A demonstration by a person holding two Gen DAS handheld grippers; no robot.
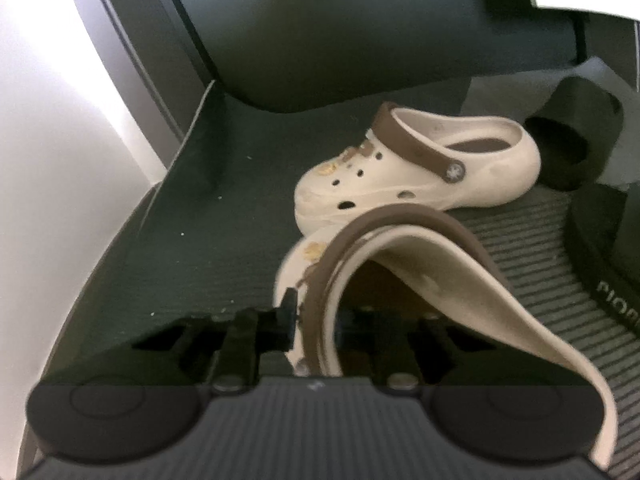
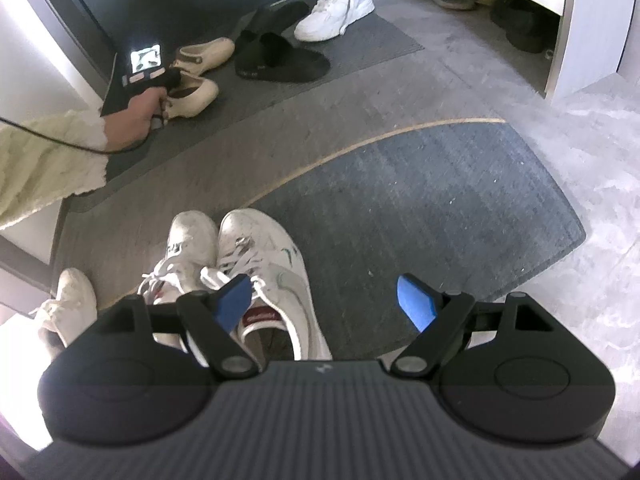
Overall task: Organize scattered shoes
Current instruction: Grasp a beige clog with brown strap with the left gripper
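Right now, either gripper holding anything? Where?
Left gripper is shut on the near clog, at its brown strap and rim. Right gripper is open, empty.

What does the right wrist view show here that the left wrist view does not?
Only the right wrist view: the open right tool over white sneakers on a grey mat, and a hand carrying the left tool.

Only the left wrist view: the left tool shut on the near clog.

Both: the cream clogs, including the far clog, and dark slippers.

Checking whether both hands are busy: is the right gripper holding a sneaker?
No, the right gripper stands open above the white sneaker, with its blue pads apart and nothing pinched between them.
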